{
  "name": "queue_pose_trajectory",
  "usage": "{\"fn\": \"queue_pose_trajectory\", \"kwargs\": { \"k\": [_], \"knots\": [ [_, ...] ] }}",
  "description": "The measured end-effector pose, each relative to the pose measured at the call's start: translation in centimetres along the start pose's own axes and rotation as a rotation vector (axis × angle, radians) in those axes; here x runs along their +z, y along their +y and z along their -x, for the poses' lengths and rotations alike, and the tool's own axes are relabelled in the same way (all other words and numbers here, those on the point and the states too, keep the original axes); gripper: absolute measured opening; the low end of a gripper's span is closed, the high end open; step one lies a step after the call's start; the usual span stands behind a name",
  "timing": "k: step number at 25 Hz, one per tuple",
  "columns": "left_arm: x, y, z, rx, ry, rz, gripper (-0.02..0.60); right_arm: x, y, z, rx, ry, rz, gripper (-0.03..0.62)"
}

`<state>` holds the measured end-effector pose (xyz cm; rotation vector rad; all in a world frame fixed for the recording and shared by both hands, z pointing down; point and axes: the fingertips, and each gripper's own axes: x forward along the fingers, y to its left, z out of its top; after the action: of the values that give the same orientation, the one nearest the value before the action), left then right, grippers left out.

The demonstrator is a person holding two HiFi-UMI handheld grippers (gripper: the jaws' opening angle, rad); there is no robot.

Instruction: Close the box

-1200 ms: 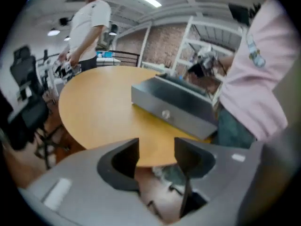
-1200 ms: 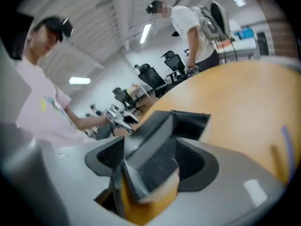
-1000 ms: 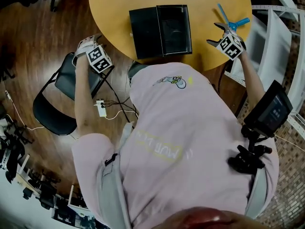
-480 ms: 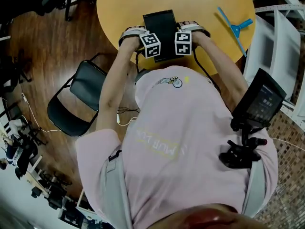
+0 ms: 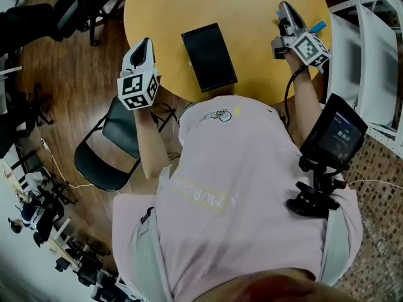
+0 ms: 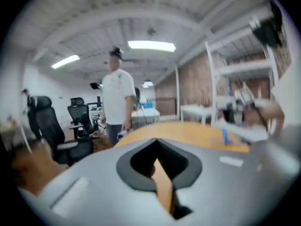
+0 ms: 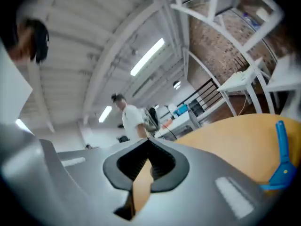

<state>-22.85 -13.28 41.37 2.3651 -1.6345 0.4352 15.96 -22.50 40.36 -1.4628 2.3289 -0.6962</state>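
Round wooden table [image 5: 252, 11] fills the top of the head view, with a person in a pink shirt [image 5: 239, 187] at its near edge. White shelving [image 5: 371, 49] sits past the table's right edge. Black chair [image 5: 107, 146] is on the floor off the near-left edge. Black box [image 5: 209, 56] is closed, lid down flat, at the middle of the table's near edge, slightly skewed, nothing touching it. Left gripper [image 5: 145, 43] is at the table's left edge, well apart from the box; tongs pressed together, nothing between them. Right gripper [image 5: 284, 7] is at the table's right edge, also clear of the box; tongs pressed together, empty. Blue tool [image 5: 319, 27] lies by the right edge, mostly hidden behind the right gripper. Both gripper views look across the tabletop at a second person [image 6: 116, 102] standing in the room beyond
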Motion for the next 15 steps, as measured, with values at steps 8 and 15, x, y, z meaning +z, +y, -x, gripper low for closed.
{"fn": "queue_pose_trajectory", "kwargs": {
  "k": [8, 15],
  "knots": [
    [11.7, -2.1, 6.7, -0.116, -0.432, 0.270, 0.002, 9.0, 8.3, 6.6, 0.108, -0.246, 0.255, 0.003],
    [8.7, -13.1, 2.5, -0.268, -0.289, 0.155, 0.002, 8.9, 6.8, 7.3, 0.142, -0.242, 0.379, 0.003]
  ]
}}
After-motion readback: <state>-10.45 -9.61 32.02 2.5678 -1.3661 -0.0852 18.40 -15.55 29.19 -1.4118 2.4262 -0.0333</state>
